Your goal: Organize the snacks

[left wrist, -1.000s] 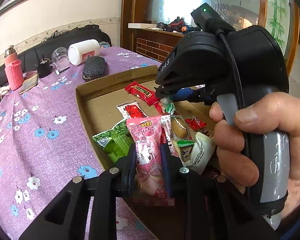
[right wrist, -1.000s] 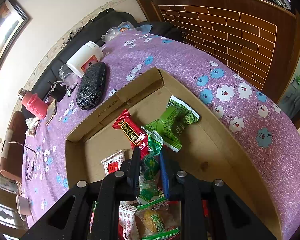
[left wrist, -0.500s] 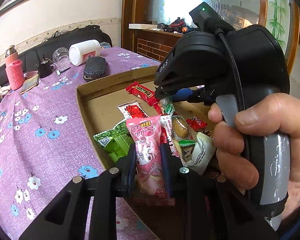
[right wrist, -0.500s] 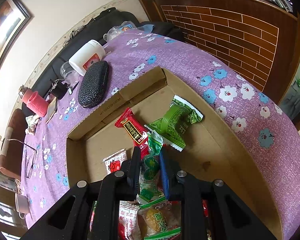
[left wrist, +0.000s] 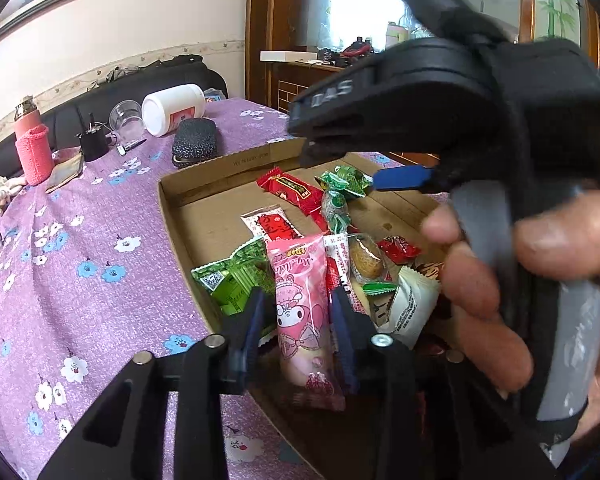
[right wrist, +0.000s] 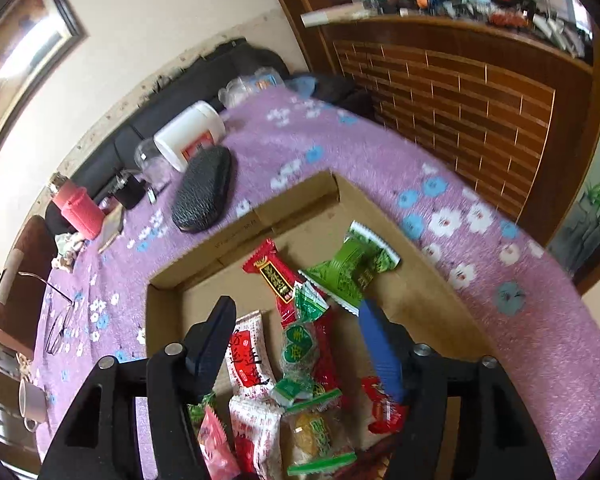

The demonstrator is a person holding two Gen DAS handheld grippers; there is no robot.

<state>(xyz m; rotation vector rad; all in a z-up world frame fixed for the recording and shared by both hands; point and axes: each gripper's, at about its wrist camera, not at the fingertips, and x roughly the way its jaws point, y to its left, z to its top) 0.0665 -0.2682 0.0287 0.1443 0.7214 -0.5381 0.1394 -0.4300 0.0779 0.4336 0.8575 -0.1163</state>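
Both tongs are letting go over the cardboard box (left wrist: 204,216) on the table (left wrist: 100,240). The left tongs (left wrist: 298,312) are opening, with the pink snack packet (left wrist: 300,300) upright between the fingers and gaps showing on both sides. It will likely tip, and could fall toward the near box wall just below the tongs and slide out onto the cloth. The right tongs (right wrist: 296,336) are opening wide around the green twist-wrapped candy (right wrist: 300,344), which lies on the pile between them. Pulling away carelessly could drag neighbouring wrappers along.
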